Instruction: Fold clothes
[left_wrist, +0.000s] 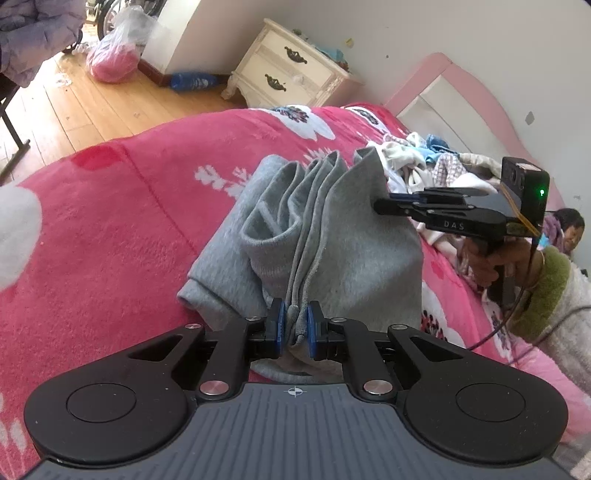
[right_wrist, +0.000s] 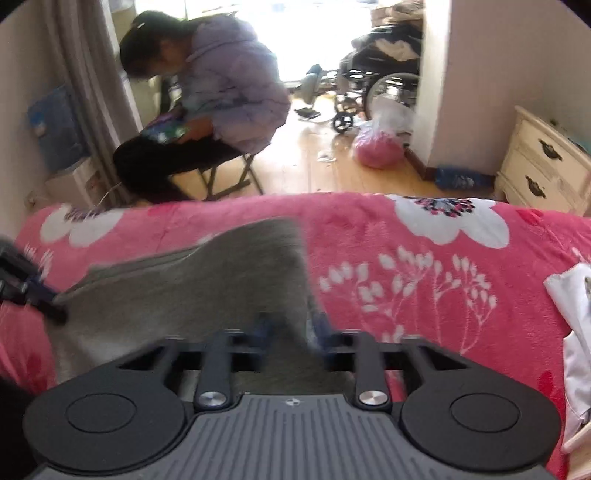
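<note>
A pink floral blanket (left_wrist: 110, 206) covers the bed, and on it lies the grey garment (left_wrist: 332, 236) — bunched into ridges at mid-bed, with a heap of unfolded laundry (left_wrist: 436, 162) beyond it near the headboard. A cream nightstand (left_wrist: 291, 70) stands on the wood floor behind; a seated person in a lilac jacket (right_wrist: 229, 85) looks down at something in their lap.

The left gripper (left_wrist: 294, 325) is clenched on a gathered edge of the garment, several layers pinched between its blue pads. The right gripper (right_wrist: 291, 328) is released: its jaws stand apart, straddling the garment's far edge, the cloth between them but not pressed. The right-wrist view is blurred, so contact there cannot be told exactly.

The step in hand looks like taking hold of two edges before a fold. Next, the right jaws would need to close on that edge — then both hands could lift and spread the cloth flat.
</note>
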